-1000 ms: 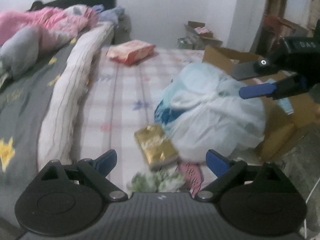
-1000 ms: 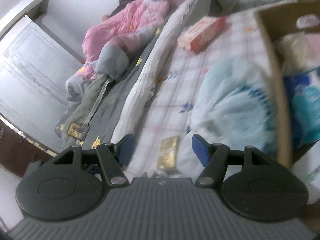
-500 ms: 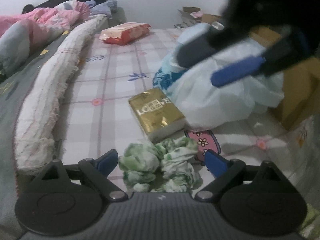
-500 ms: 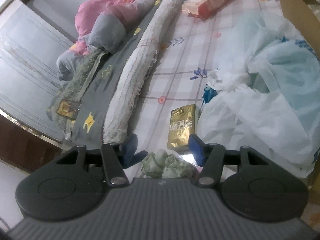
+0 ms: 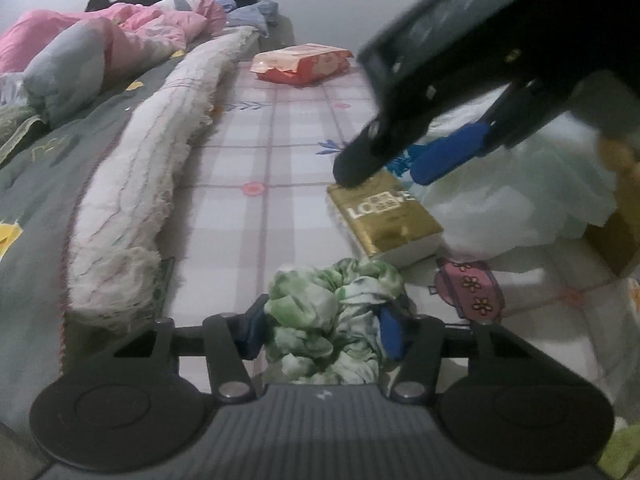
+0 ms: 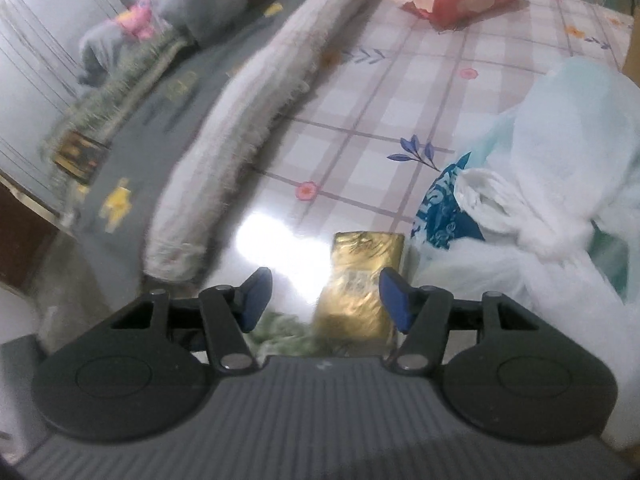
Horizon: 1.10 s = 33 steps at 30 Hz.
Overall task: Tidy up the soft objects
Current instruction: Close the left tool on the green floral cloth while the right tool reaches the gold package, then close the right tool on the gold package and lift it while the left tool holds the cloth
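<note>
- The left tool (image 5: 322, 330), its jaws just closing, clenches a green-and-white cloth (image 5: 332, 316) lying on the checked bed (image 5: 280, 152); a firm hold before lifting looks wise.
- The right tool (image 6: 325, 296) hangs released over a gold pack (image 6: 360, 276), jaws not yet touching; centring it first seems best.

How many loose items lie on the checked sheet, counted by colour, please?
Gold: 1, the gold tissue pack
Red: 1, the red packet
Green and white: 1, the crumpled cloth
White: 1, the plastic bag
Total: 4
</note>
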{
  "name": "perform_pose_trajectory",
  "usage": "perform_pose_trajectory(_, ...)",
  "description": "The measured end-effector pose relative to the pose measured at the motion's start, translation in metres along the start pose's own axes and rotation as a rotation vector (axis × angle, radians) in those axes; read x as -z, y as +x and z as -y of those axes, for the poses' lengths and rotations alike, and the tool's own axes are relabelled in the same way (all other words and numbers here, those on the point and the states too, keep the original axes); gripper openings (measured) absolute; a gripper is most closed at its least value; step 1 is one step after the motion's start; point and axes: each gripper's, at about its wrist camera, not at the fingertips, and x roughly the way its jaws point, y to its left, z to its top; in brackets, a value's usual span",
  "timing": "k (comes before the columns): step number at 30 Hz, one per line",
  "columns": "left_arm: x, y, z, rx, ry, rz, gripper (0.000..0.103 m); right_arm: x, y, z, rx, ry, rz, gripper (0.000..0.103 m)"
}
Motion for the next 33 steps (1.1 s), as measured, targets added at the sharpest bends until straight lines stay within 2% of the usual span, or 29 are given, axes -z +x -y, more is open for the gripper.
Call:
perform_pose_trajectory(5,0.002,-0.002,-0.005,-0.004,-0.010,0.009,0.053,-0.007,0.023,-0.005,0.096,-0.061,-0.025,0.059)
perform_pose_trajectory(14,0.000,0.001,-0.012,-0.003,-0.011,0.017,0.052,-0.008,0.042,-0.009,0.137,-0.113,-0.070,0.057)
perform_pose_trajectory(23,0.001,-0.006,-0.016,-0.002,-0.035,0.013,0.041,-0.009,0.024,-0.007,0.057,-0.043,0.040,0.054)
perform_pose_trajectory(33,-0.008,-0.015,-0.023,-0.019,-0.089,-0.009,0.039,0.002,-0.013,0.006,-0.056,0.076,0.164,0.054)
